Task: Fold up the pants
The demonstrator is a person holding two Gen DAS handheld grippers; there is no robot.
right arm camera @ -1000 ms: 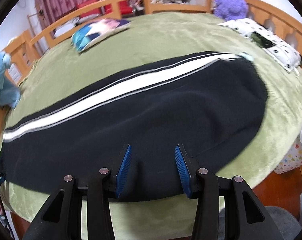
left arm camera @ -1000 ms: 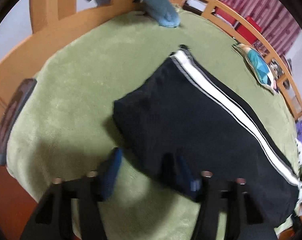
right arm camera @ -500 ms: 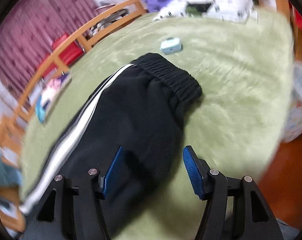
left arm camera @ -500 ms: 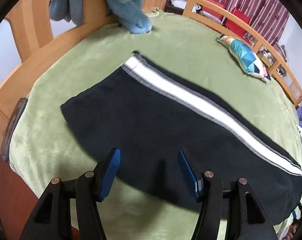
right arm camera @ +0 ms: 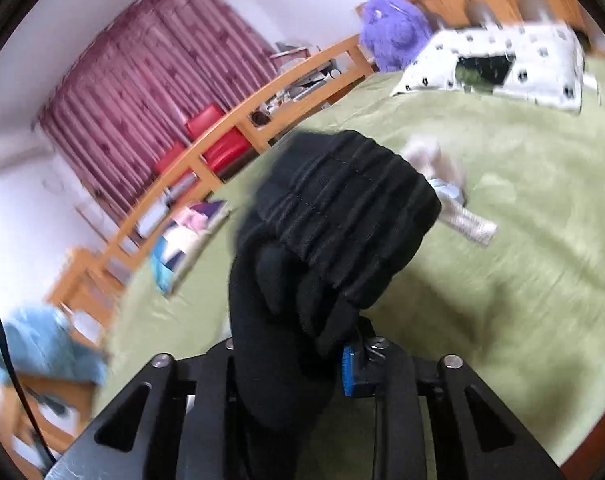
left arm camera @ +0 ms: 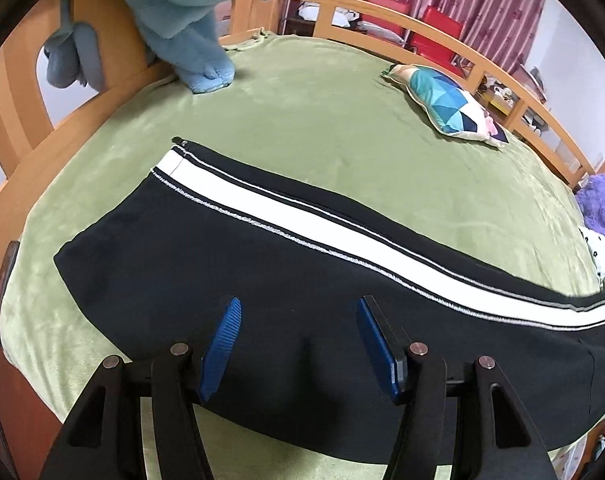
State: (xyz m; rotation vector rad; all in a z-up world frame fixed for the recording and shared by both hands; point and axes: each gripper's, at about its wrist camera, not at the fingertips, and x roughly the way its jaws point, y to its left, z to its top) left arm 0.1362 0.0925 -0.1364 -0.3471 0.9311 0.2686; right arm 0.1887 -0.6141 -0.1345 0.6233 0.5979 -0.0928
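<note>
No readable text, no labels, brands or numbers in either view (right wrist view too blurred to tell)

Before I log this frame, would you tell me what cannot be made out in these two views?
- Right wrist view: the right gripper has just been closing on the black pants; bunched fabric hides its left finger.
- Same view: the small pale object behind the waistband is motion-blurred, unidentifiable.
- Left wrist view: the waistband end runs off the right edge; the left gripper hangs open above the cloth.
</note>
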